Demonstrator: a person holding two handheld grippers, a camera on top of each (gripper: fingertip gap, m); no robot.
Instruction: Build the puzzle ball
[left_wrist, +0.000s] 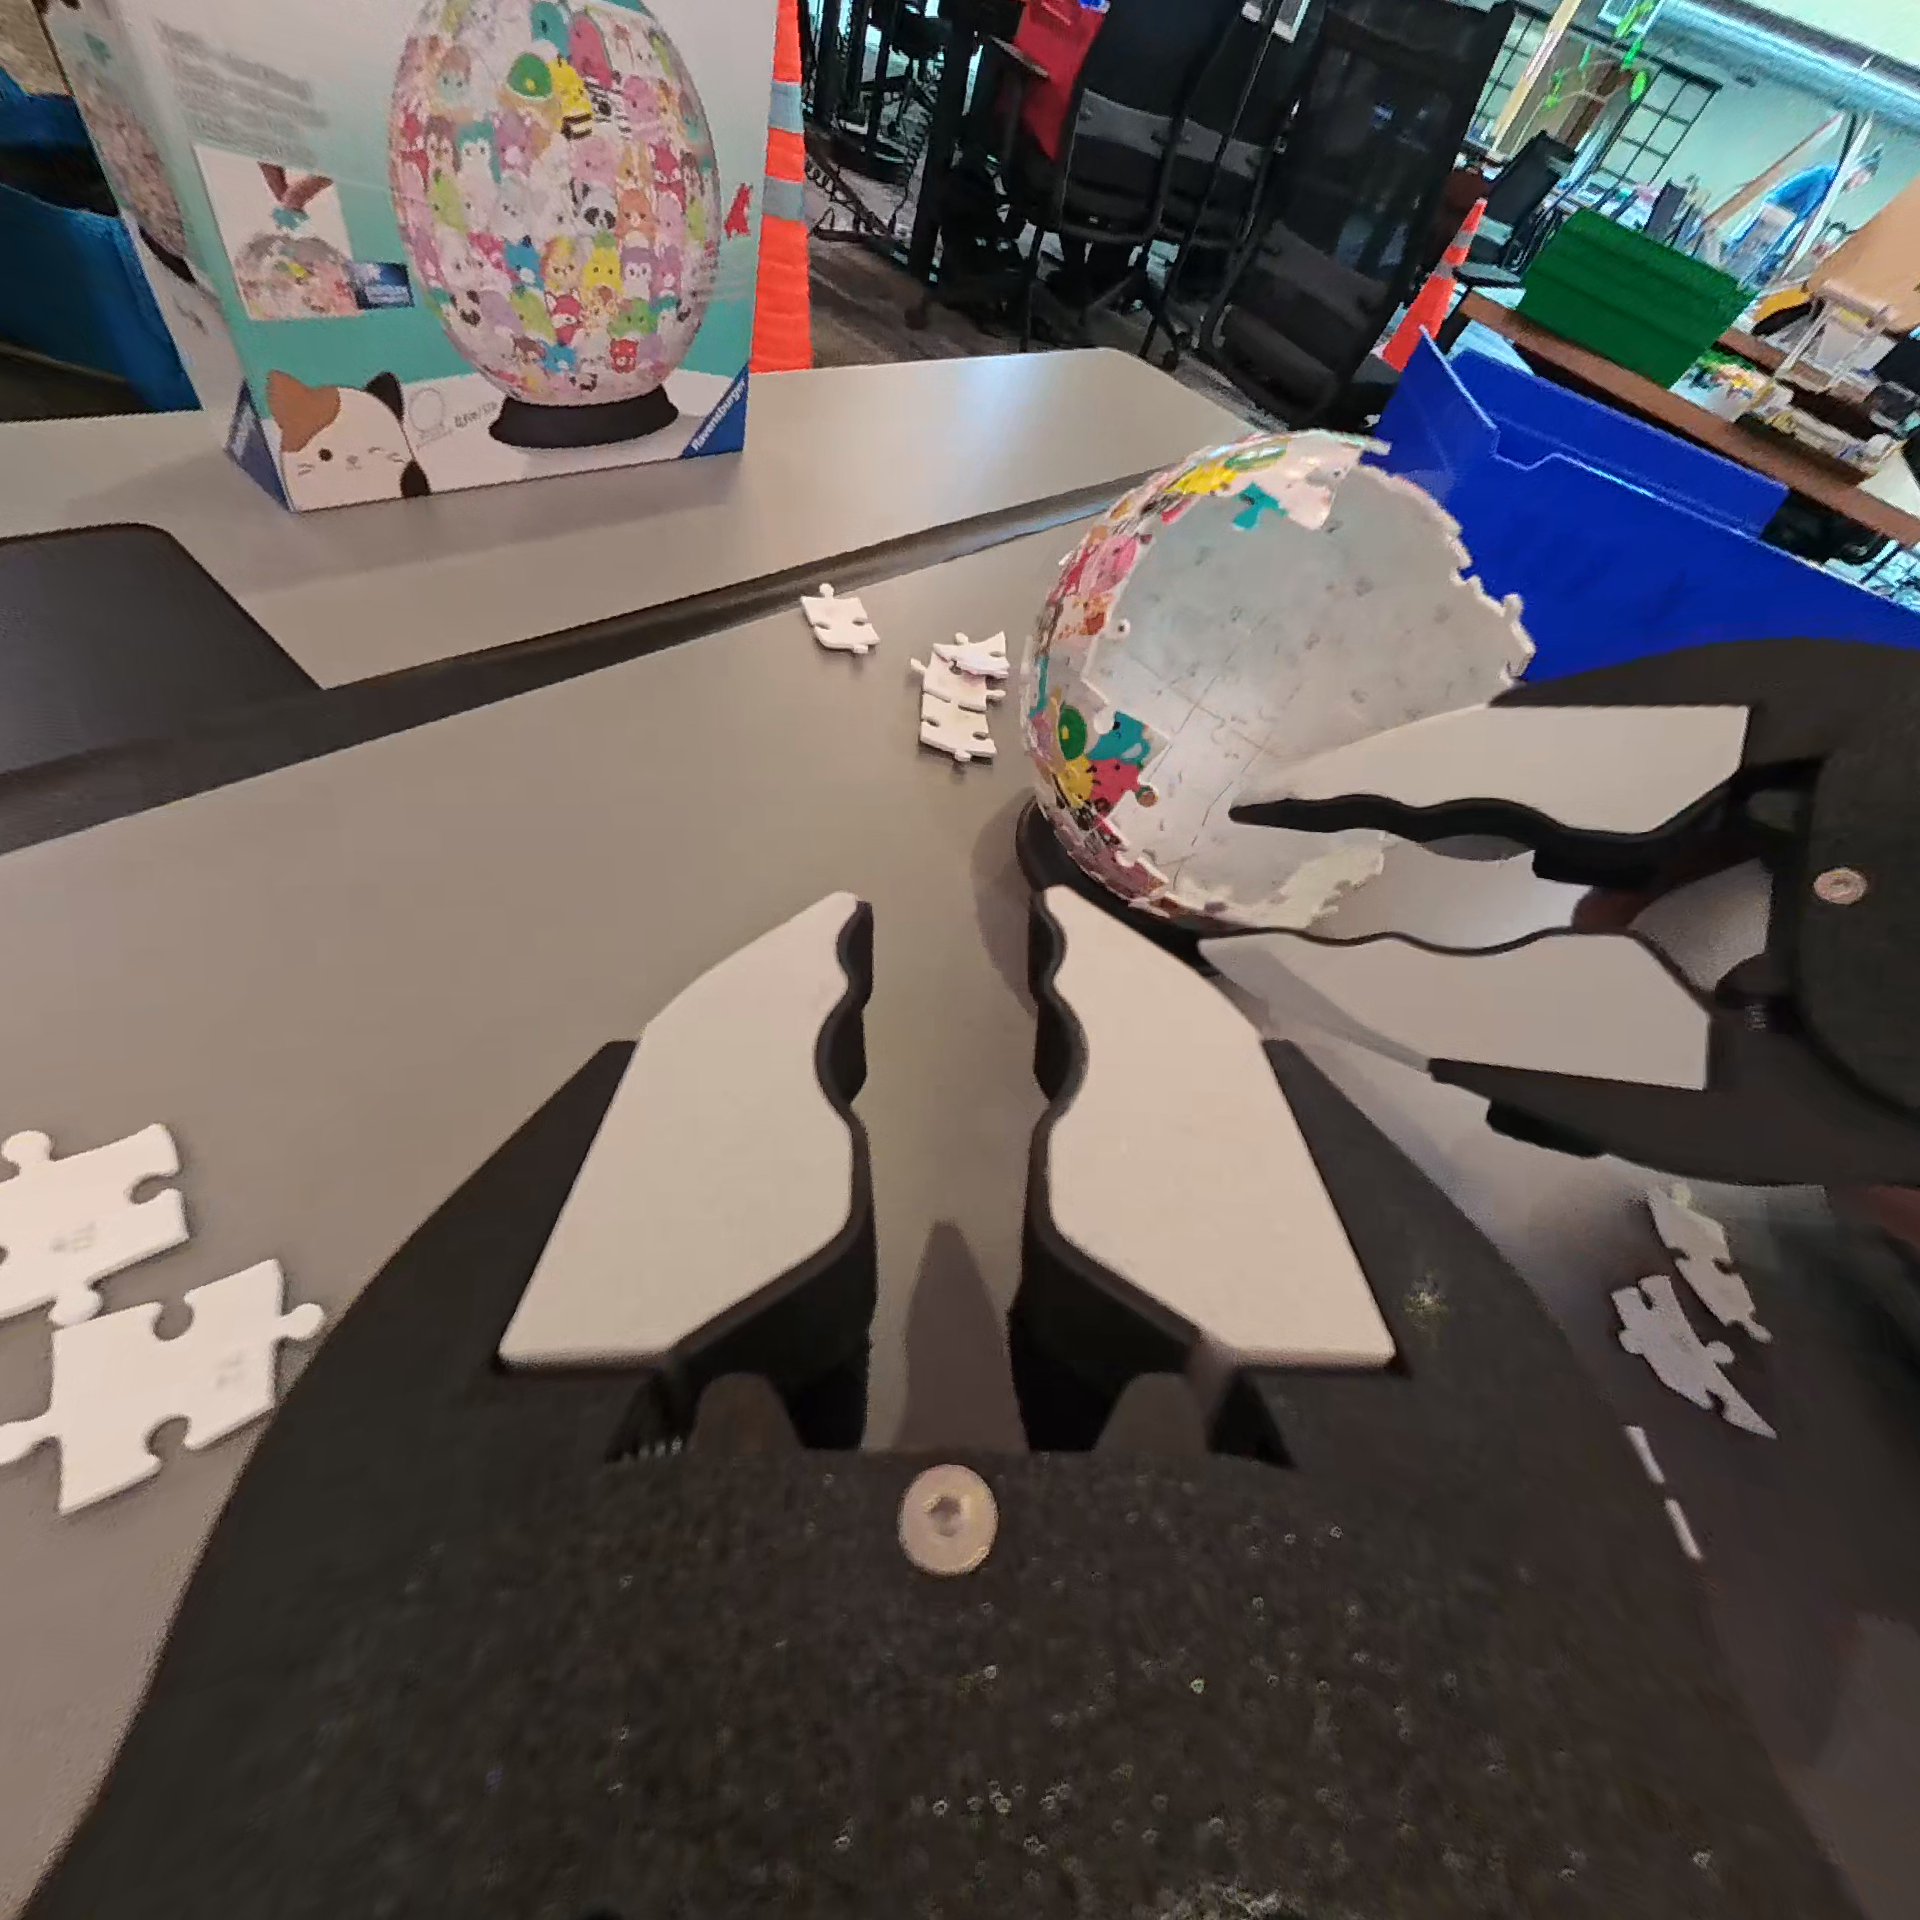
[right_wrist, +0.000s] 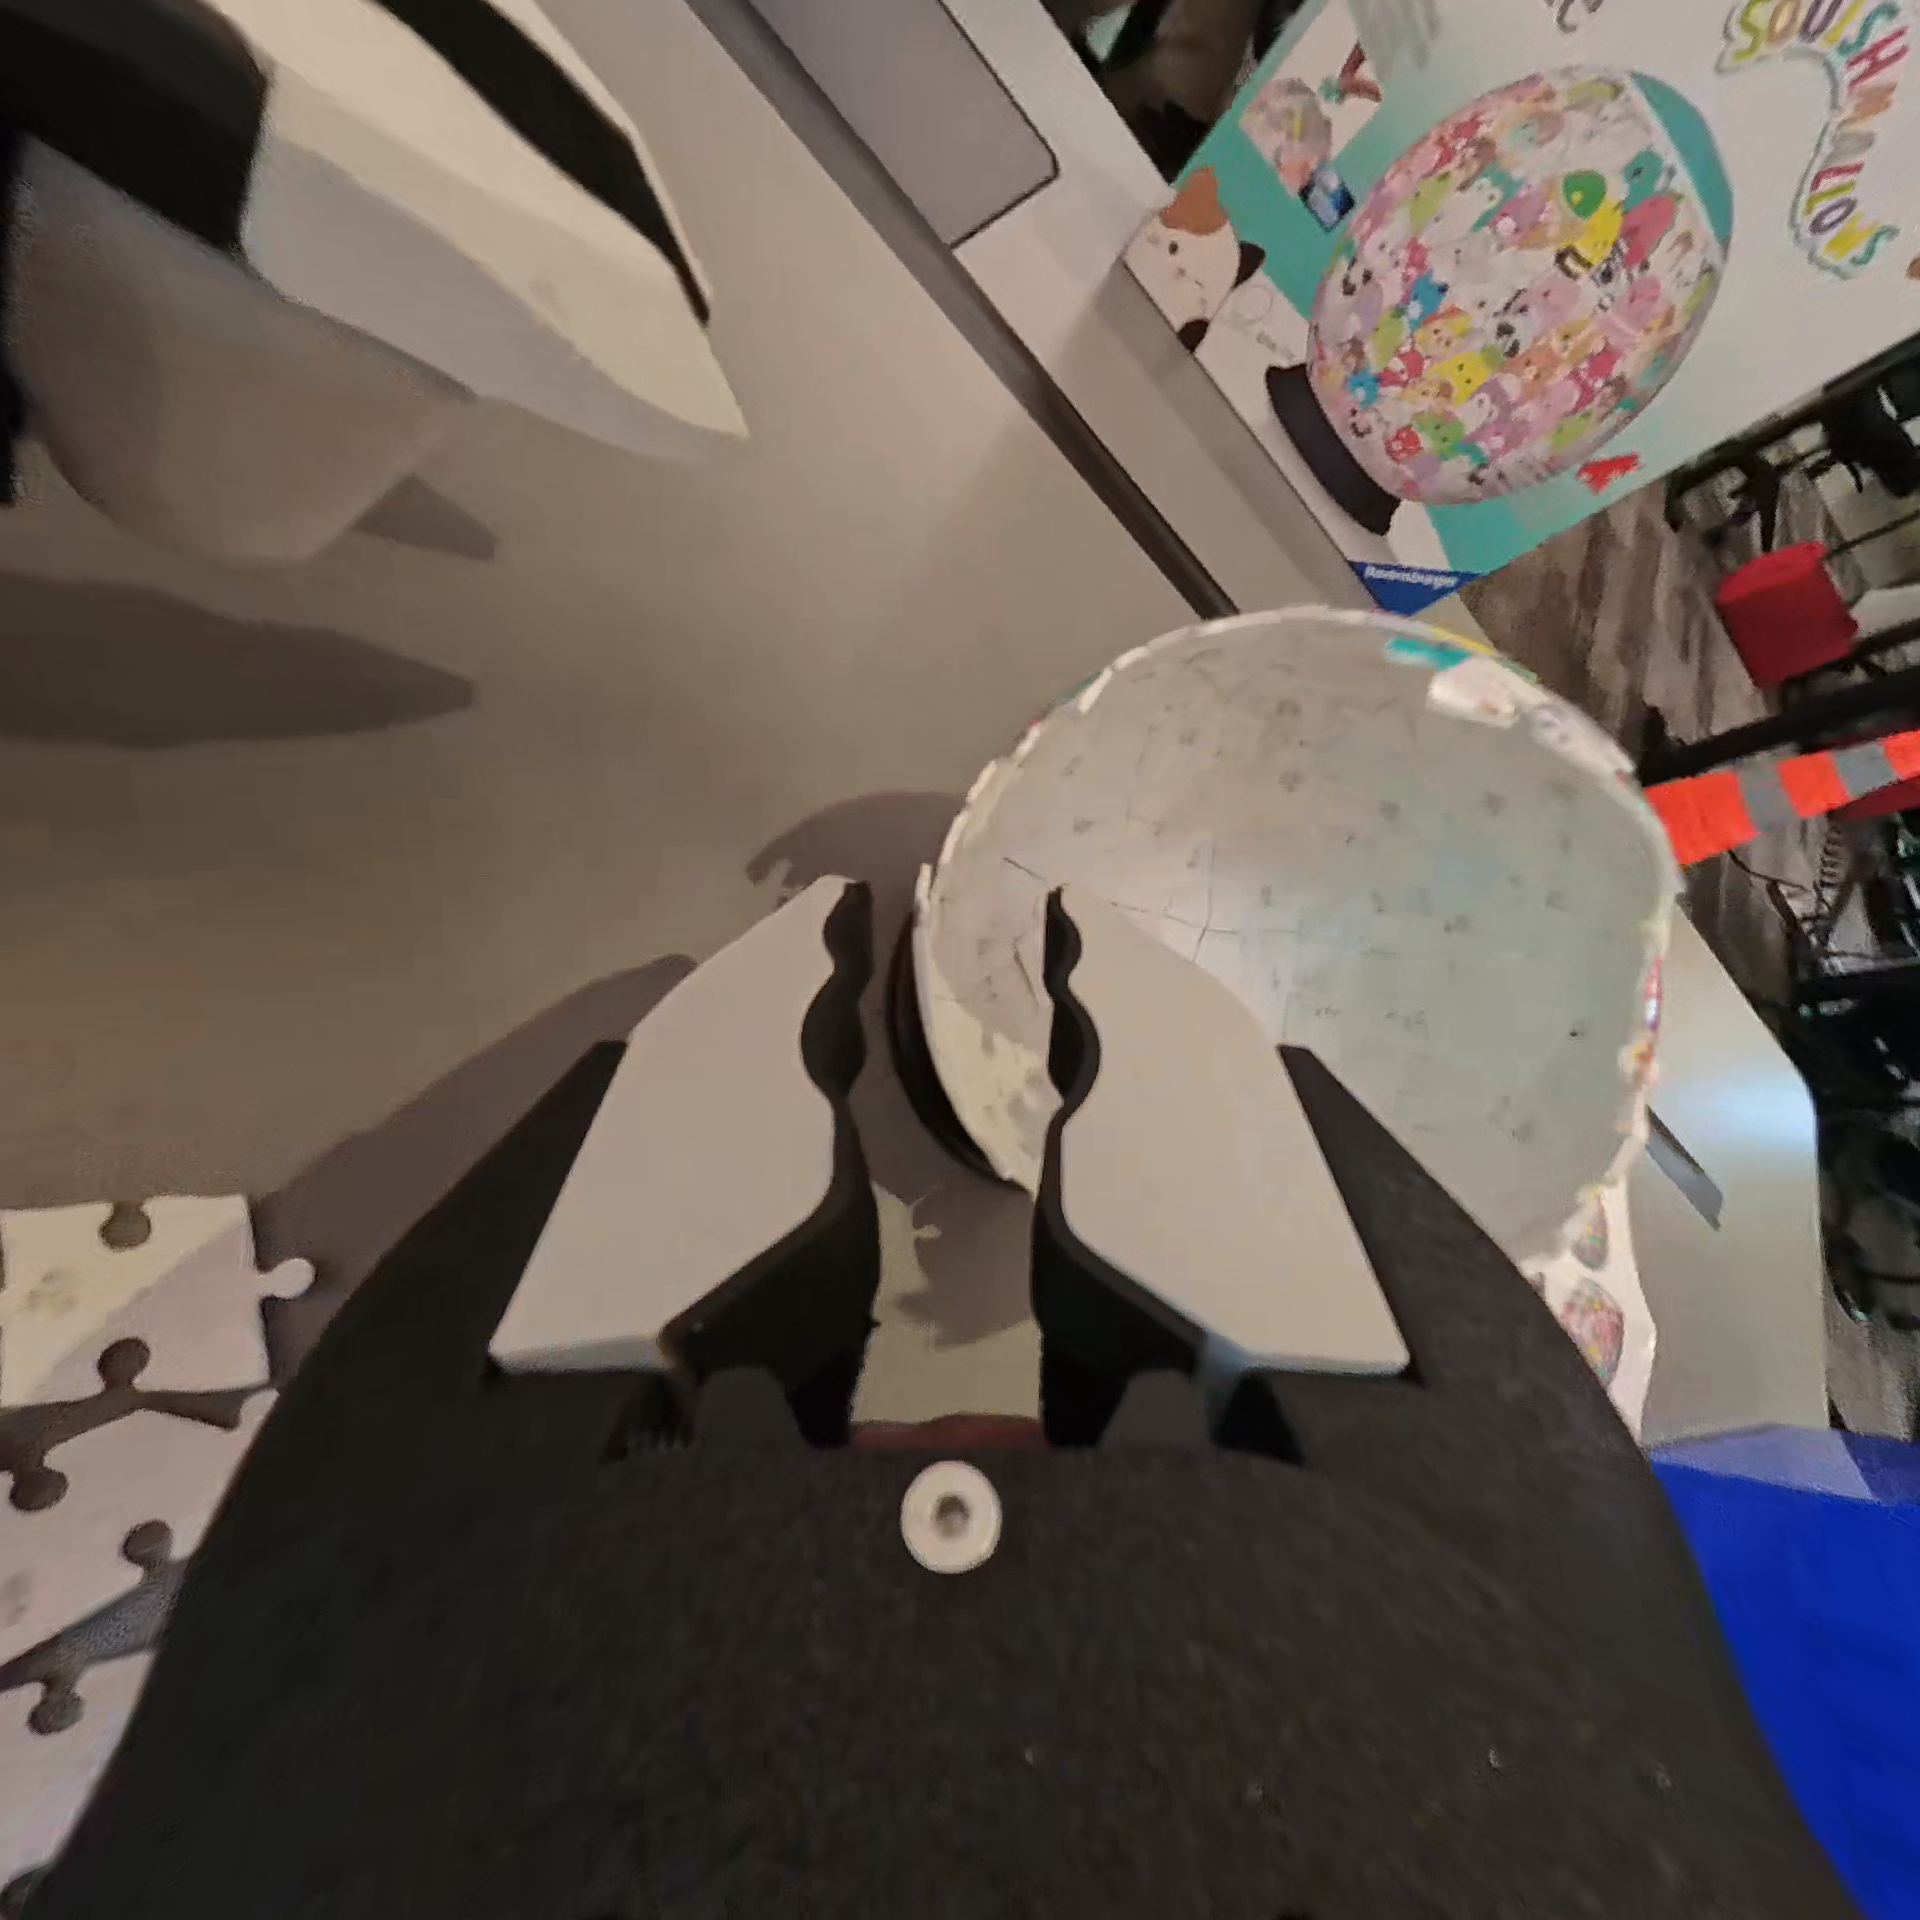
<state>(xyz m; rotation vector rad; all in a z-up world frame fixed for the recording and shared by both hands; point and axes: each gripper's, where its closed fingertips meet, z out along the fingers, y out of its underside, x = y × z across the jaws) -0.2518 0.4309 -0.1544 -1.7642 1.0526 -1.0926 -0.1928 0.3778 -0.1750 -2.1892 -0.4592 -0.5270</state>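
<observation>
Puzzle ball (left_wrist: 1247, 675) base behind right claw (left_wrist: 1268, 883)

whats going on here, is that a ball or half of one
A person with a gripper in each hand is building a puzzle ball; so far it is an open, partly built shell on a black stand. The right gripper has one finger inside the shell and one outside, straddling its lower edge, jaws not closed. The left gripper hangs open and empty over the grey table. Loose white pieces lie nearby.

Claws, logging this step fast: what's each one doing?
Left claw: open, empty.
Right claw: open, straddling the puzzle ball edge.
</observation>
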